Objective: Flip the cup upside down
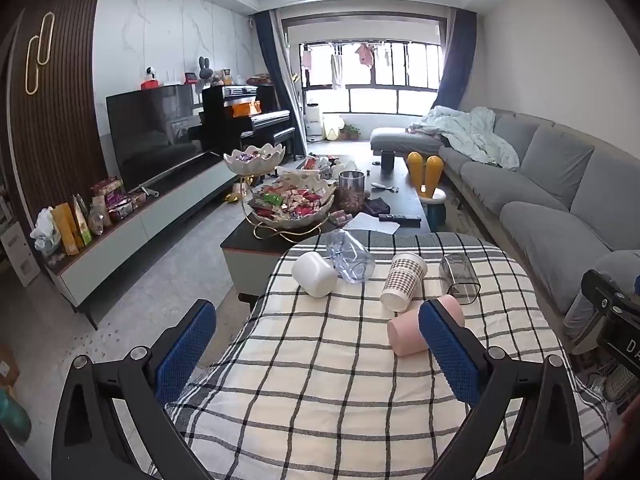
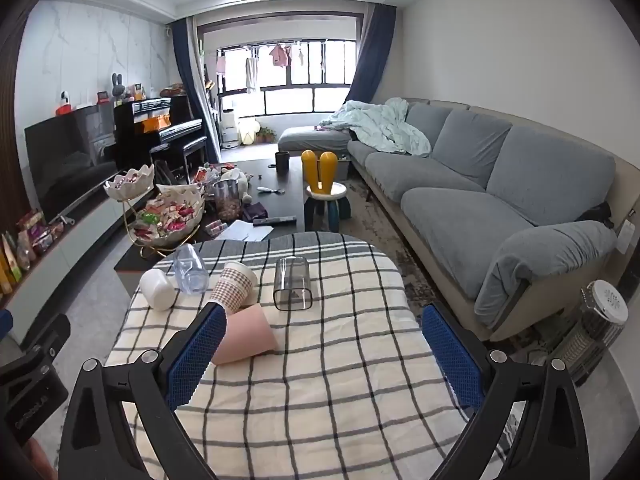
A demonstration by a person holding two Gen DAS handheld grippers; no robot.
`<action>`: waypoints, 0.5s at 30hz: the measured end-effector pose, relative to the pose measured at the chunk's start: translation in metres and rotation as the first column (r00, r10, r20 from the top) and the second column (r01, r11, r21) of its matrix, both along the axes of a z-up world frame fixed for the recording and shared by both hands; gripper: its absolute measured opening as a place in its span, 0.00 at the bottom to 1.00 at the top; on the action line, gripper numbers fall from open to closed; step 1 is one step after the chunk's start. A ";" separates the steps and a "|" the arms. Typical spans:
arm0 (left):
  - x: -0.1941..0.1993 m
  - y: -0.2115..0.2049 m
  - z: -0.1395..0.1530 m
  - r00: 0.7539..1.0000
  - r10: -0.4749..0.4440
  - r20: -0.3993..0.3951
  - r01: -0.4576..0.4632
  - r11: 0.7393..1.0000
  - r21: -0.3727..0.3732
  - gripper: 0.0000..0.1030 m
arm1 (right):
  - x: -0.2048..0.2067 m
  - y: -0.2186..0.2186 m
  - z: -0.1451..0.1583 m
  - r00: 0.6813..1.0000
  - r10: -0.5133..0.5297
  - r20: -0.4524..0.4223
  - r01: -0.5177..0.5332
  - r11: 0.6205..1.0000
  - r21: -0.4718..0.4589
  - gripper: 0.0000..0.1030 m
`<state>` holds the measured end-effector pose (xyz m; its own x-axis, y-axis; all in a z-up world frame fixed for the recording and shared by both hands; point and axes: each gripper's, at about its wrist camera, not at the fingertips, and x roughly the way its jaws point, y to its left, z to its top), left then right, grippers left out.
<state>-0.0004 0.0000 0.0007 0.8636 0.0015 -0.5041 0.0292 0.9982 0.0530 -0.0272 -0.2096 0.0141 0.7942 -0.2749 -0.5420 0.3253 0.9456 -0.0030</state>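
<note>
Several cups lie on their sides on the checked tablecloth (image 1: 320, 380): a white cup (image 1: 314, 274), a clear bluish cup (image 1: 352, 256), a houndstooth paper cup (image 1: 402, 282), a clear square cup (image 1: 460, 278) and a pink cup (image 1: 412, 330). In the right wrist view they show as white cup (image 2: 157, 289), bluish cup (image 2: 191, 269), paper cup (image 2: 234, 288), clear cup (image 2: 292, 284) and pink cup (image 2: 248, 334). My left gripper (image 1: 316, 352) is open and empty, its right finger next to the pink cup. My right gripper (image 2: 324, 356) is open and empty, its left finger in front of the pink cup.
Beyond the table stands a dark coffee table (image 1: 400, 196) with a snack bowl stand (image 1: 294, 204) and a jar (image 1: 351, 192). A grey sofa (image 2: 500, 200) runs along the right. A TV unit (image 1: 152, 208) lines the left wall. A heater (image 2: 600, 328) stands at right.
</note>
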 end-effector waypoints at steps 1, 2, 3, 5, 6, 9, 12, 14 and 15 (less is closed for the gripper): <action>0.001 0.001 0.000 1.000 0.005 -0.009 -0.005 1.000 -0.007 1.00 | 0.000 0.001 0.000 1.000 -0.001 -0.010 0.000 1.000 -0.012 0.96; 0.001 0.001 0.000 1.000 0.007 -0.008 -0.007 1.000 -0.005 1.00 | 0.001 0.001 0.000 1.000 -0.001 -0.009 0.001 1.000 -0.012 0.96; 0.000 0.001 0.000 1.000 0.008 -0.007 -0.008 1.000 -0.004 1.00 | 0.001 0.000 0.000 1.000 0.000 -0.005 0.000 1.000 -0.005 0.96; -0.001 0.000 0.001 1.000 0.008 -0.004 -0.008 1.000 0.000 1.00 | 0.000 0.000 0.000 1.000 -0.001 0.000 0.001 1.000 -0.003 0.96; -0.001 0.000 0.001 1.000 0.009 -0.003 -0.009 1.000 0.000 1.00 | 0.000 0.000 0.000 1.000 0.000 -0.001 0.000 1.000 -0.001 0.96; 0.001 0.001 0.000 1.000 0.002 -0.013 -0.002 1.000 -0.009 1.00 | 0.000 0.000 0.000 1.000 -0.002 0.000 0.002 1.000 -0.001 0.96; 0.002 0.002 0.001 1.000 0.003 -0.016 -0.003 1.000 -0.009 1.00 | 0.000 0.000 0.000 1.000 0.000 -0.001 0.000 1.000 -0.001 0.96; 0.001 0.001 0.001 1.000 0.002 -0.015 -0.002 1.000 -0.006 1.00 | 0.000 0.000 0.000 1.000 -0.001 -0.001 0.001 1.000 -0.001 0.96; 0.001 0.001 0.001 1.000 0.003 -0.015 -0.003 1.000 -0.006 1.00 | 0.000 0.000 0.000 1.000 0.000 -0.002 0.000 1.000 -0.001 0.96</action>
<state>0.0009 0.0008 0.0020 0.8560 0.0007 -0.5169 0.0272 0.9986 0.0464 -0.0273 -0.2091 0.0141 0.7929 -0.2759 -0.5434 0.3256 0.9455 -0.0050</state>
